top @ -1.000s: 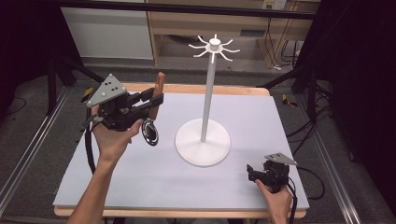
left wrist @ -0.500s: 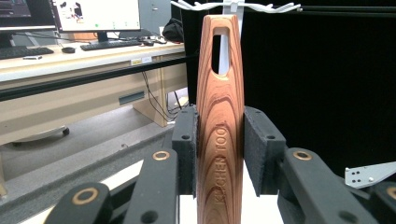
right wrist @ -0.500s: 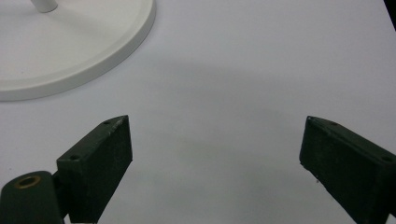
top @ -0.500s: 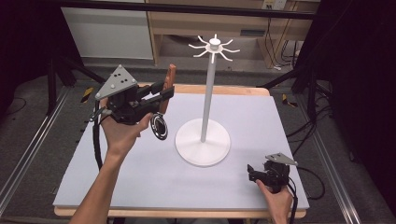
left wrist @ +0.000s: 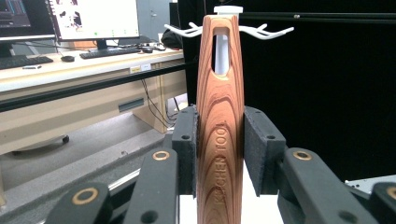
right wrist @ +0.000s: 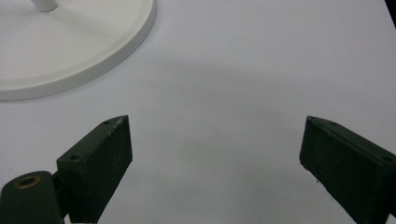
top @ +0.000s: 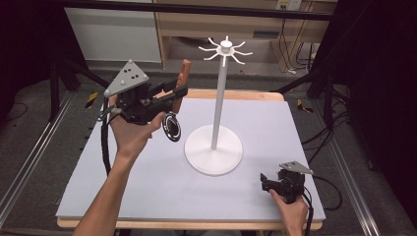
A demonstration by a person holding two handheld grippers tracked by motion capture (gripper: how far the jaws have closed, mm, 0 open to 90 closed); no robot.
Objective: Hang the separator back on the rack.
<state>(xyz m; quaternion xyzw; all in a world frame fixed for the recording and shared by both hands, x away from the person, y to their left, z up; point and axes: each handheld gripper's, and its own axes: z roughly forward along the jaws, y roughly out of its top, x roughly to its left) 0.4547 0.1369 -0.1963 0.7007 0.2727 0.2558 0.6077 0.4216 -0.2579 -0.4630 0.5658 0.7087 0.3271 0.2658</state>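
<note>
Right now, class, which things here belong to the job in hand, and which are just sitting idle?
In the job:
left gripper, shut on the wooden utensil
white hook stand, close ahead of the utensil

Idle:
right gripper, open, low over the table
desk with monitors, beyond

The right tongs [right wrist: 215, 163] hang just above the pale tabletop [right wrist: 261, 79], their two black jaws spread wide with bare surface between them. At the upper left lies the round white base of a stand [right wrist: 79, 51], its post cut off by the top edge.
</note>
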